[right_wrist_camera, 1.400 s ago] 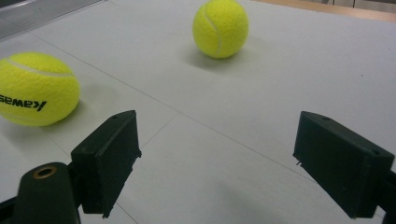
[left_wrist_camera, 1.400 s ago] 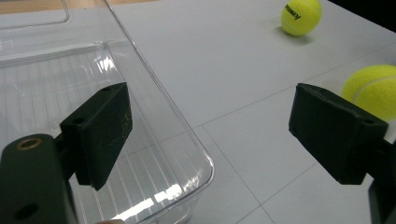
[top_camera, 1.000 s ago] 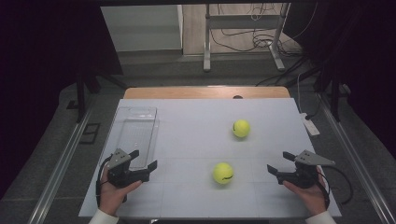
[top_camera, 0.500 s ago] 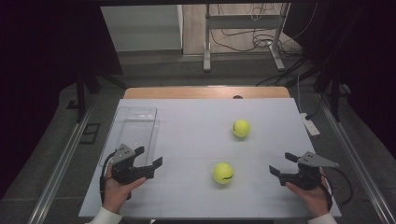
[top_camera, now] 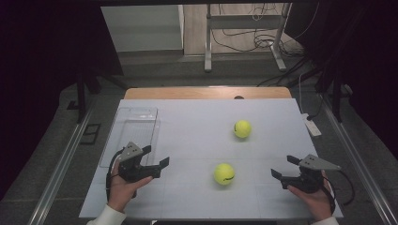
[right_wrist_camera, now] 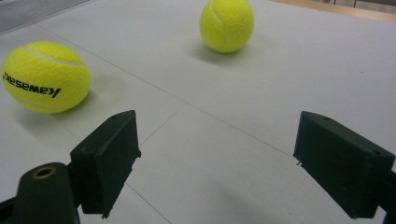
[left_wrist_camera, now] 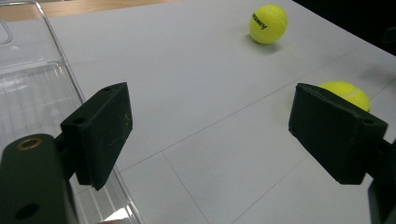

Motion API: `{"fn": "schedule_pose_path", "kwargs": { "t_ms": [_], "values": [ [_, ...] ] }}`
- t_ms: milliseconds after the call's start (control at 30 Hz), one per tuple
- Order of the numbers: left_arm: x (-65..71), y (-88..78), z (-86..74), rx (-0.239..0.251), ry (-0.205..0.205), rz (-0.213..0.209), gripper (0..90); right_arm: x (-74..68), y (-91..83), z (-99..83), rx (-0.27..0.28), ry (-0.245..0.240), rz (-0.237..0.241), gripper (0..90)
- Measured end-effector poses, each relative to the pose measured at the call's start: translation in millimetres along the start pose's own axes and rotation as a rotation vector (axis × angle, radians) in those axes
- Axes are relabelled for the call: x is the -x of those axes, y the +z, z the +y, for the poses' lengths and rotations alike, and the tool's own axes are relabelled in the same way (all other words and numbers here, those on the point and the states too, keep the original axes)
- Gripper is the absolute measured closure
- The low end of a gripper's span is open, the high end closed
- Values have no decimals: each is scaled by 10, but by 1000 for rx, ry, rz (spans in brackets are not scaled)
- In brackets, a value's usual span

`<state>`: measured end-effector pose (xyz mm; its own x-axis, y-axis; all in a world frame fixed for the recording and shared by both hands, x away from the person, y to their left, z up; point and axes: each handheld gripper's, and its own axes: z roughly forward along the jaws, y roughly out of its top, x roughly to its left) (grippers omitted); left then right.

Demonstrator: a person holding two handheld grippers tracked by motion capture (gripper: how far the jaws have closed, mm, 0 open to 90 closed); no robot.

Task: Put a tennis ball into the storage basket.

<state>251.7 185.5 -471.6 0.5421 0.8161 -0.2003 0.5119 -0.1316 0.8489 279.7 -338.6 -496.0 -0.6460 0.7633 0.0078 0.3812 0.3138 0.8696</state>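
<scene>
The nearer fuzzy yellow tennis ball (top_camera: 224, 173) lay on the white table (top_camera: 197, 131) between the left gripper (top_camera: 157, 157) and right gripper (top_camera: 284, 167), both gaping wide, holding nothing.

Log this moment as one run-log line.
left gripper: open, empty, beside clear tray | right gripper: open, empty | near tennis ball: on table, between grippers | far tennis ball: untouched
</scene>
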Motion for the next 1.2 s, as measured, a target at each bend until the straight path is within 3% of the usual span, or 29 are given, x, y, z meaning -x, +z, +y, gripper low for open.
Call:
{"fn": "schedule_pose_path", "kwargs": {
  "t_ms": [467, 633, 1200],
  "values": [
    [135, 99, 101, -17, 35, -37, 144, -30, 32, 22, 3, -15, 6, 146],
    [160, 121, 129, -12, 33, -32, 145, -35, 41, 27, 3, -19, 9, 146],
    [235, 238, 197, -40, 52, -75, 145, -14, 44, 17, -7, -14, 2, 146]
  ]
}}
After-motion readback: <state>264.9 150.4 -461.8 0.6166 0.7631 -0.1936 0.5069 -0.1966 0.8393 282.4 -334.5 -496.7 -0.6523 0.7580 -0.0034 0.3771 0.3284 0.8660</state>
